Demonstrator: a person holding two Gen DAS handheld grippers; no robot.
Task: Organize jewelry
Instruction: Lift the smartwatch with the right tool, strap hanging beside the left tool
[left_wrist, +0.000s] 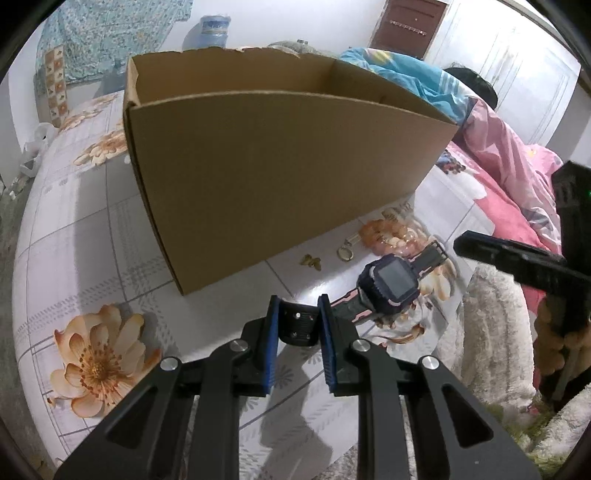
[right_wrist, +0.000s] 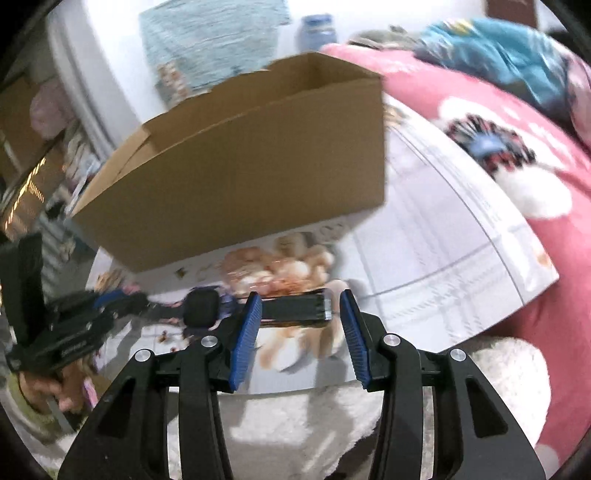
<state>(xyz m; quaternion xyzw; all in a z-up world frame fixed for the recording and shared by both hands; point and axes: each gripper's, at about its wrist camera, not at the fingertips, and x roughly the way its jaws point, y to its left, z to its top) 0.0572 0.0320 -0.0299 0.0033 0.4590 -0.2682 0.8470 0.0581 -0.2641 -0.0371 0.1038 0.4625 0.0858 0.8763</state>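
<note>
A dark smartwatch (left_wrist: 391, 286) with a black and pink strap lies on the floral sheet in front of an open cardboard box (left_wrist: 258, 166). My left gripper (left_wrist: 297, 306) is shut on the near end of the strap (left_wrist: 297, 325). In the right wrist view the watch (right_wrist: 201, 308) stretches sideways, and my right gripper (right_wrist: 301, 301) is open with the far strap end (right_wrist: 295, 308) between its blue pads, not touching them. A pink bead bracelet (left_wrist: 391, 238), a gold ring (left_wrist: 345, 254) and a small gold butterfly (left_wrist: 310, 261) lie beside the box.
The box (right_wrist: 240, 173) stands upright with torn top flaps. Pink and blue quilts (left_wrist: 491, 147) pile up at the right. A white fluffy blanket (right_wrist: 498, 369) lies in the foreground. My right gripper shows in the left wrist view (left_wrist: 517, 262).
</note>
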